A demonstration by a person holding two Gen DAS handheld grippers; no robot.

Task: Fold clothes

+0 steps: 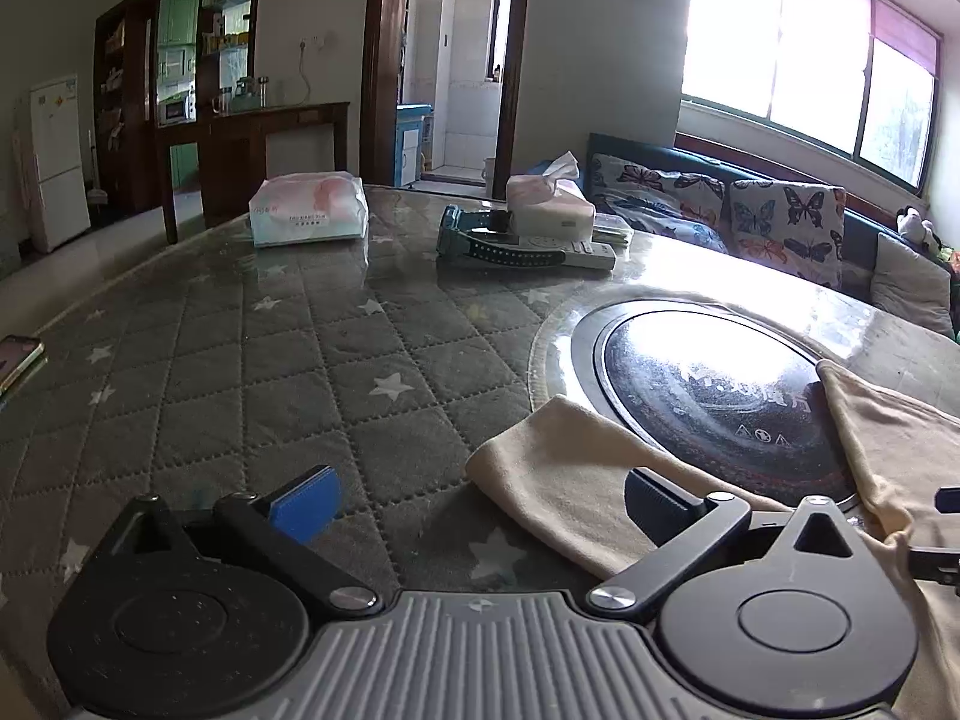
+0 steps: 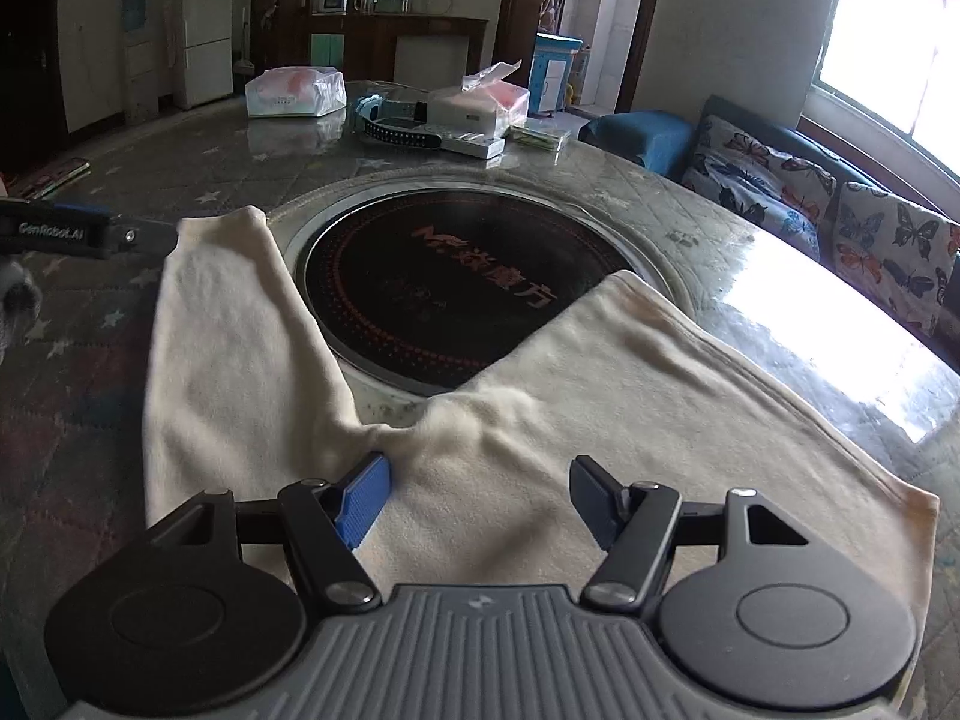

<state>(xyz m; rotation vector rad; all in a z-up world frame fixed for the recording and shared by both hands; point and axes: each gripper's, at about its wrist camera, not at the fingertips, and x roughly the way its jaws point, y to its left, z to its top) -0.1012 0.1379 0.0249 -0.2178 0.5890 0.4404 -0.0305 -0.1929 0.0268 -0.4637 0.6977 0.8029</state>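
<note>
Living room, daylight strong through the window (image 1: 804,54) on the right, a sofa (image 2: 798,180) with butterfly cushions under it — you are working at a round table (image 1: 252,372) covered in a grey quilted star-print cloth under a glossy sheet, with a dark round cooktop (image 2: 432,288) set in its middle. Your task item, a cream garment (image 2: 540,420) that looks like a pair of shorts or short trousers, lies flat on the near side of the table: its two legs splay away from you in a V, each leg end resting on the rim of the cooktop, the crotch at the near edge of that rim. Your left gripper (image 1: 480,504) is spread wide, nothing between the fingers — the blue pad (image 1: 306,504) sits over bare tablecloth, the dark finger over the outer edge of the left leg. In the right wrist view that same gripper shows from the side at the tip of the left leg. Your right gripper (image 2: 477,492) stands partly apart above the garment just near of the crotch, with fabric below the gap and neither pad pressing on it. Far side of table: a sealed tissue pack (image 1: 309,210), an opened tissue pack (image 1: 549,204), a remote control (image 1: 576,249), a dark perforated strap (image 1: 504,252). A phone (image 1: 18,360) lies at the left edge.
</note>
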